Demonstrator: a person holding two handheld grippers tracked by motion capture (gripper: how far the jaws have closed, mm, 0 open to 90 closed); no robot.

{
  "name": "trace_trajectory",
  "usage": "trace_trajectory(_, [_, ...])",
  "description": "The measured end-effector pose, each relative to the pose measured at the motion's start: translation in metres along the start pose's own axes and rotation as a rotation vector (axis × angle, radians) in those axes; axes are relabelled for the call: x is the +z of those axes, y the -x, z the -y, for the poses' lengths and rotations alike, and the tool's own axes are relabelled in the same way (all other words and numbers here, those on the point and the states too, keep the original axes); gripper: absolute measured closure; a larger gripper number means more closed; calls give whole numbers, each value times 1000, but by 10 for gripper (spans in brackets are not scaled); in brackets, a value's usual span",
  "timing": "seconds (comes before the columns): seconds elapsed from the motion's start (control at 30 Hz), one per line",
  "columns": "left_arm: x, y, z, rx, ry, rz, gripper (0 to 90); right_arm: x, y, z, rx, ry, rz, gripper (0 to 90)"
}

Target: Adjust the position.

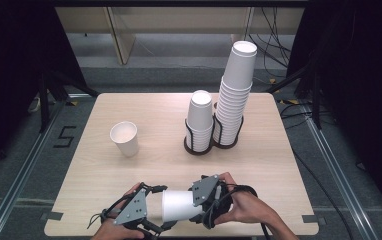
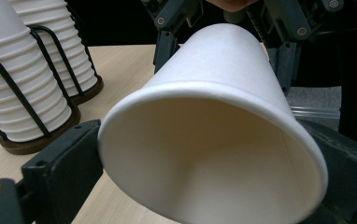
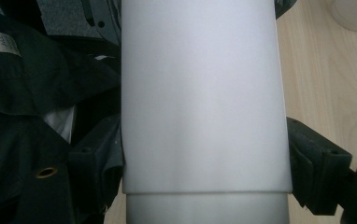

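- Paper cup (image 1: 179, 205) lies sideways at the table's (image 1: 259, 165) 6 o'clock edge, held between both grippers.
- Left gripper (image 1: 146, 216): jaws closed on the cup's rim end, mouth facing its camera.
- Right gripper (image 1: 204, 202): jaws clamped on the cup's base end.
- Loose cup (image 1: 124, 138) upright at 10 o'clock.
- Two cup stacks (image 1: 234, 95) in a rack (image 1: 199, 145) at 1 o'clock.

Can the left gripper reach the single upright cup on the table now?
Probably not yet: the left gripper is shut on the held cup, which the right gripper also clamps. The path to the upright cup looks free.
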State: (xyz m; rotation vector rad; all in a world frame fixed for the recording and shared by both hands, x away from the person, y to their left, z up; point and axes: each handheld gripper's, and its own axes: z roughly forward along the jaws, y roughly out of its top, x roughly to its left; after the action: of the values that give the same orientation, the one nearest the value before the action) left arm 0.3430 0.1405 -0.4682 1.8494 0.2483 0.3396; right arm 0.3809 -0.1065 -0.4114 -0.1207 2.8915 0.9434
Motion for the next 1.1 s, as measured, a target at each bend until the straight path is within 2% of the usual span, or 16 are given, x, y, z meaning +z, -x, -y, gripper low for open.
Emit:
trace_trajectory(0.03, [0, -1, 0, 5, -3, -1, 41, 1, 2, 0, -23, 8, -3, 233])
trace_trajectory(0.17, [4, 0, 2, -4, 20, 22, 34, 2, 2, 0, -15, 33, -25, 232])
trace_trajectory(0.2, [4, 1, 2, -1, 24, 21, 36, 1, 0, 1, 3, 20, -21, 232])
trace_trajectory(0.23, [2, 0, 1, -2, 10, 17, 39, 2, 0, 1, 6, 19, -20, 232])
trace_trajectory(0.27, [1, -1, 1, -5, 12, 28, 44, 2, 2, 1, -19, 32, -27, 233])
trace_trajectory(0.3, [1, -2, 0, -10, 24, 33, 50, 2, 3, 2, -20, 35, -25, 234])
trace_trajectory(0.37, [0, -3, -1, -14, 21, 44, 63, 2, 4, 2, -16, 52, -30, 237])
trace_trajectory(0.47, [-2, -3, -2, -6, 16, 52, 77, 2, 4, 3, -24, 50, -32, 238])
trace_trajectory(0.6, [-1, -2, -4, 4, 19, 58, 87, 4, 6, 6, -7, 48, -42, 232])
trace_trajectory(0.63, [-2, -1, -6, 8, -1, 46, 89, 5, 6, 6, -1, 49, -46, 229])
trace_trajectory(0.73, [-2, -1, -5, -6, -6, 41, 88, 7, 6, 6, 14, 45, -45, 217])
trace_trajectory(0.77, [-2, -1, -5, -7, -10, 40, 88, 7, 6, 6, 17, 39, -27, 211])
trace_trajectory(0.83, [-2, -1, -6, -5, -19, 31, 89, 7, 6, 5, 24, 42, -31, 196])
trace_trajectory(0.93, [-2, -1, -8, -1, -33, 28, 89, 5, 3, 2, 42, 17, 0, 166])
trace_trajectory(1.1, [0, 3, -11, -8, -56, 22, 89, 8, -3, -4, 10, -14, 23, 179])
